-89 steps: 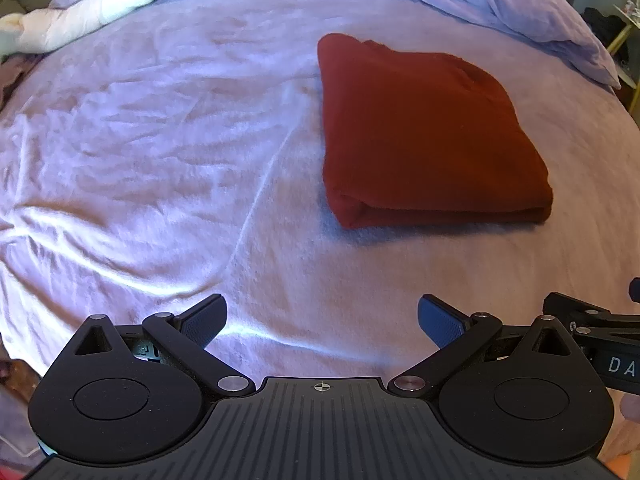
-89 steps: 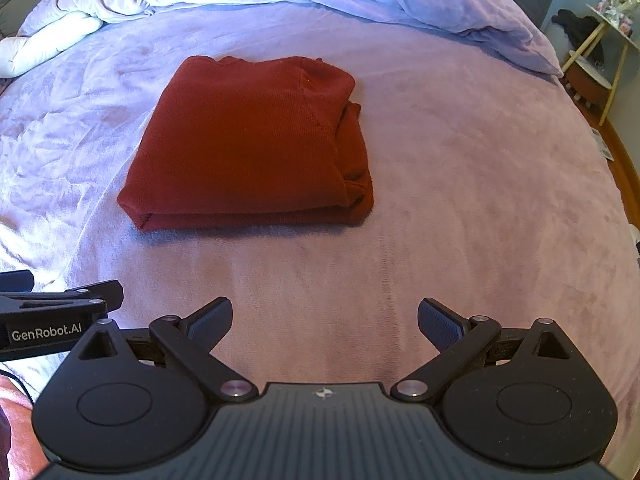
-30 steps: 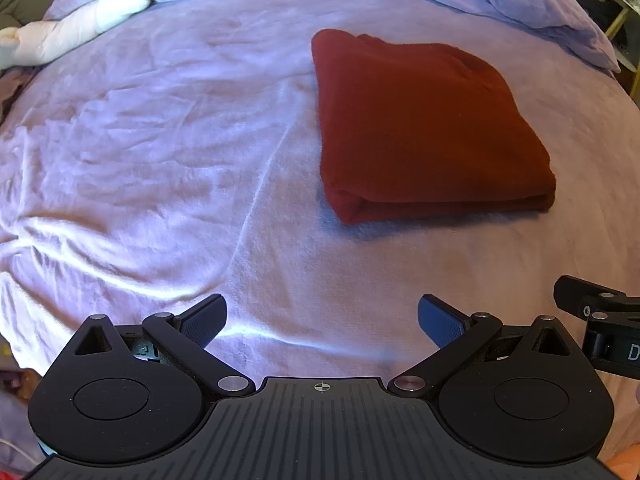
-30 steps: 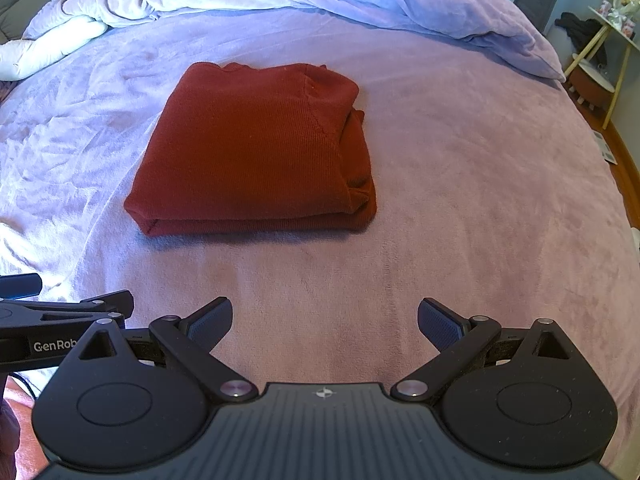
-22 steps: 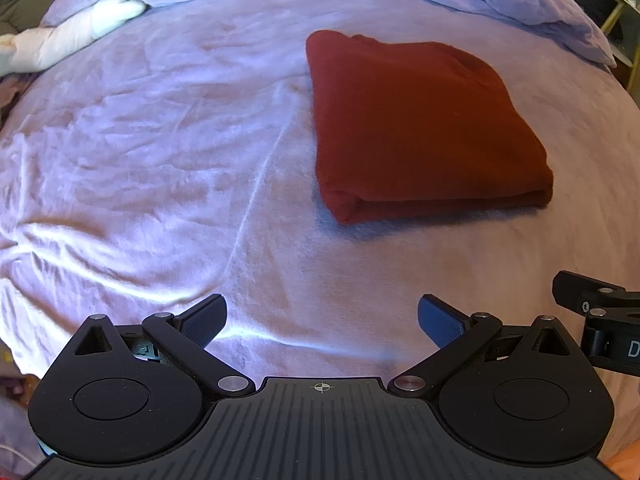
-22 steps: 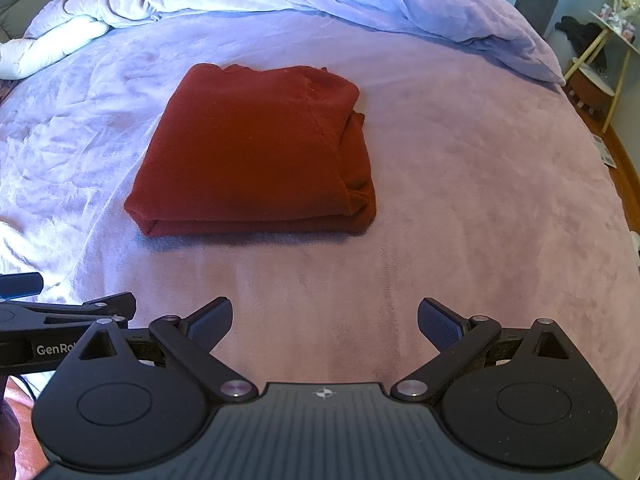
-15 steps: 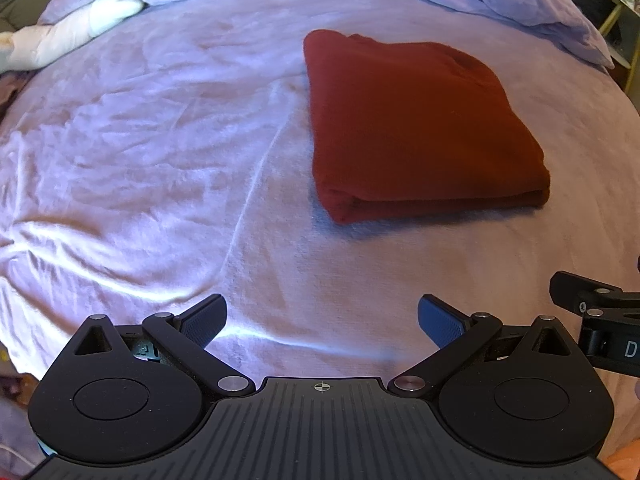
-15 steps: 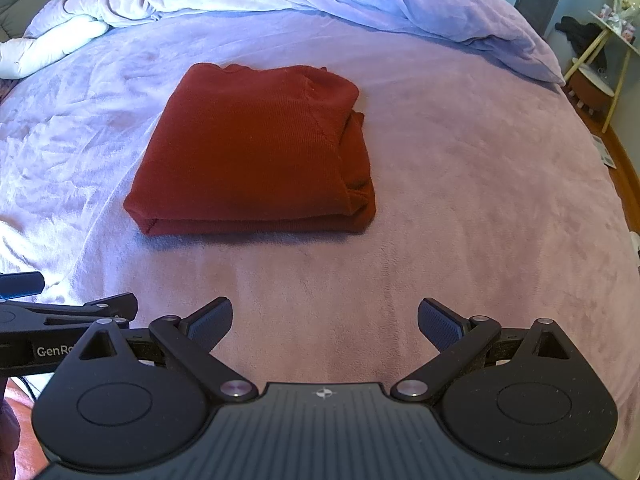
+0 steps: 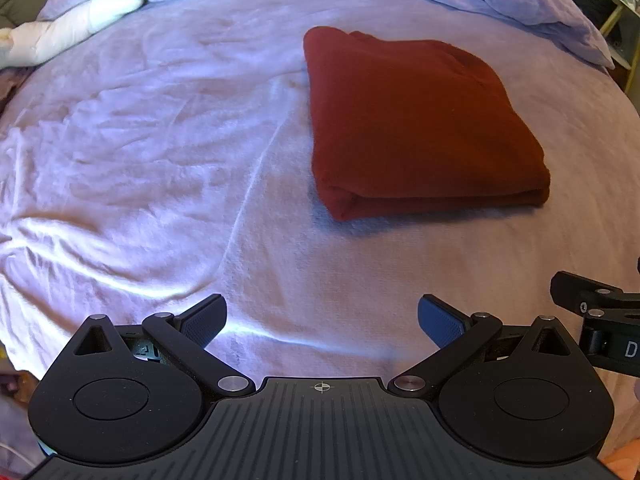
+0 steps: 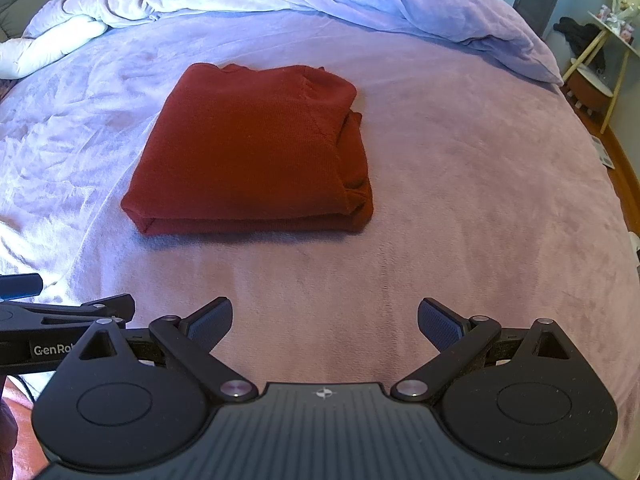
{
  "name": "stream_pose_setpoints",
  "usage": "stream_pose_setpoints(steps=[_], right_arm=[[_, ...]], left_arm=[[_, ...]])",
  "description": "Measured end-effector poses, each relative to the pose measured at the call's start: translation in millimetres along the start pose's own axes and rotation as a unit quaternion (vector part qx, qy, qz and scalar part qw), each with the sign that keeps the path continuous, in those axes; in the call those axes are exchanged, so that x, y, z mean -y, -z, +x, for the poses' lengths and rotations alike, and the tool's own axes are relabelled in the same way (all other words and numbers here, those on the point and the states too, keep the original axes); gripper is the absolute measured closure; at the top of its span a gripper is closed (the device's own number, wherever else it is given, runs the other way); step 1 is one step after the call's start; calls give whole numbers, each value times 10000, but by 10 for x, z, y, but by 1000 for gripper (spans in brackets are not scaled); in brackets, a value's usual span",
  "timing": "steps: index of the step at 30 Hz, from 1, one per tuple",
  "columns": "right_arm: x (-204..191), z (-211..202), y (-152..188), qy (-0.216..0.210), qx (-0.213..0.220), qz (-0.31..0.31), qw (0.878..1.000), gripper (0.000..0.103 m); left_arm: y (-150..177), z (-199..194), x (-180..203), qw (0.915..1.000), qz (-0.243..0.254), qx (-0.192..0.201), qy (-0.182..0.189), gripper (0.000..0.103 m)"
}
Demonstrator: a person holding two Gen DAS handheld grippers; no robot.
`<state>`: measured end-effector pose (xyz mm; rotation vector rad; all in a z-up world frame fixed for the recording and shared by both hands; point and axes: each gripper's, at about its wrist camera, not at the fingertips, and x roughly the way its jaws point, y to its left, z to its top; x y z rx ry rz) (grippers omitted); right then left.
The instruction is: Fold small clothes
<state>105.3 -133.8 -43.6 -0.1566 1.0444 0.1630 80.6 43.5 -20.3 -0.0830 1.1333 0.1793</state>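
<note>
Lilac plush covers the bed, smooth on its right half and creased with long wrinkles on the left. Along the far edge a lilac duvet lies bunched in folds, and a white pillow sits at the far left corner. Beyond the bed's right side stands a small stand with pale slanted legs, something dark draped on it, over a strip of wooden floor.

White lettering reading "GenRo", cut off by the right gripper's body, shows on the left gripper as it pokes into the right wrist view. In the left wrist view a white "D" shows on the right gripper at the frame edge; the rest is out of frame.

A red garment lies folded into a thick rectangle near the middle of the bed, its layered edge facing the cameras and extra folds showing along its right side. Nothing touches it.

Both grippers hover over the near part of the bed, well short of the garment, side by side. Each has its blue-padded fingers spread wide, holding nothing.
</note>
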Motion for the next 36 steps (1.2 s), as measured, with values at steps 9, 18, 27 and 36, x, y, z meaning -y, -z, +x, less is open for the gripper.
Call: stream_pose_setpoints(steps=[9,18,27,36], right_arm=[[1,5,3,2,7,2,10000,4],[23,24,10,19,-8,14,10000,4],[36,33,49,-9,-7,52,10000,4],[41,46,72,17,-13,94,10000,4]], left_arm=[[-2,1,12,10000,10,3,-4,0],[-6,18,11,10000,-36,-2,0,0],[23,19,13,9996,-65,8,262,0],[21,21,-21,9998,-137,-46,146,0]])
